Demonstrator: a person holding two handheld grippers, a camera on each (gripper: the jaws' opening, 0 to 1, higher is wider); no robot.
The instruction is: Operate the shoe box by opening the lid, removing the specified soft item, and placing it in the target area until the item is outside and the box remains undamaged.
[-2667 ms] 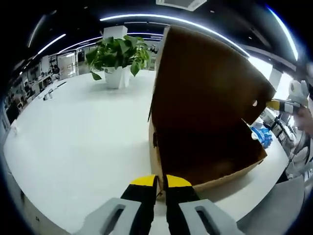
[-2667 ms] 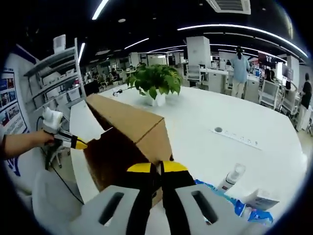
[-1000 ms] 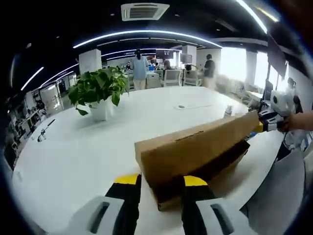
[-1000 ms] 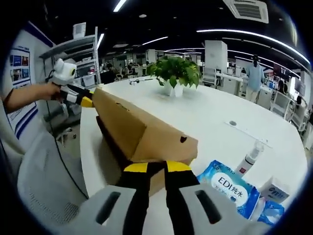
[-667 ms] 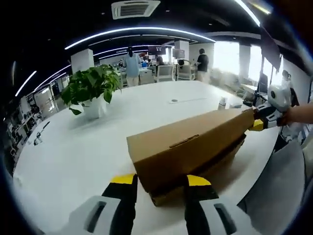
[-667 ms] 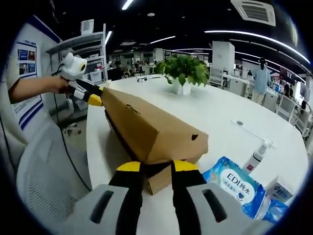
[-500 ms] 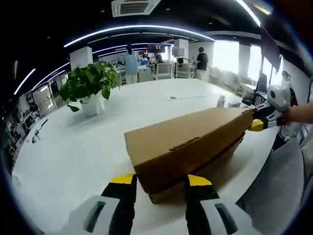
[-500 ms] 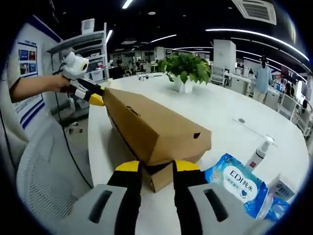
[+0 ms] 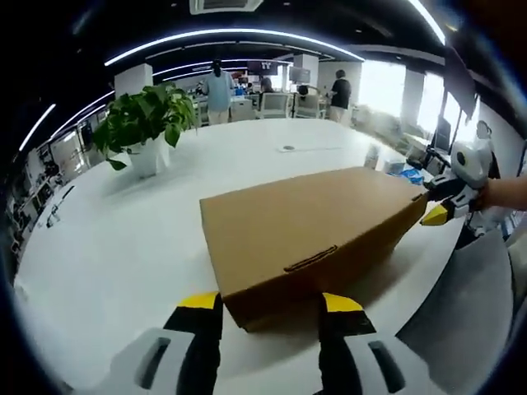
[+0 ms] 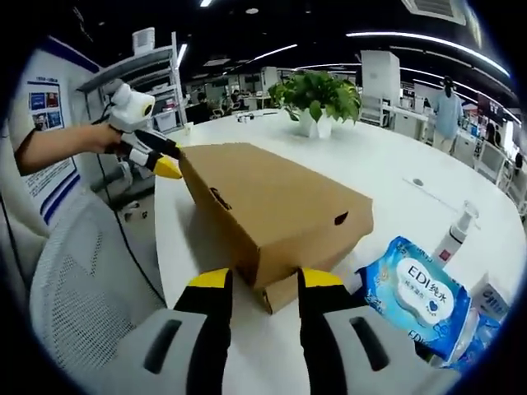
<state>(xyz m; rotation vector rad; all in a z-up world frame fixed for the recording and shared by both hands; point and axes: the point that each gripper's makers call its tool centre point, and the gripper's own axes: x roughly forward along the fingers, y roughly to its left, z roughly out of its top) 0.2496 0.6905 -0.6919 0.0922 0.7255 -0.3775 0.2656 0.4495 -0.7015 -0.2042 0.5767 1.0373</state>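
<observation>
A brown cardboard shoe box (image 9: 309, 234) lies on the white table (image 9: 115, 247) with its lid flat down. My left gripper (image 9: 272, 303) is open, its yellow-tipped fingers (image 9: 201, 301) on either side of the box's near end. My right gripper (image 10: 265, 280) is open too, straddling the opposite end of the box (image 10: 272, 206). In the left gripper view, the right gripper (image 9: 440, 204) sits at the box's far right corner, held by a hand. The left gripper (image 10: 160, 156) sits at the far left corner in the right gripper view. No soft item shows.
A potted plant (image 9: 140, 123) stands further back on the table. A blue wipes pack (image 10: 416, 296), a pump bottle (image 10: 457, 230) and a small white box (image 10: 492, 300) lie right of the shoe box. A mesh chair (image 10: 74, 280) sits at the table's edge.
The lid, held high by both shut grippers 2.7 s ago, has swung down flat onto the box. Both grippers now have their jaws spread at the box's ends.
</observation>
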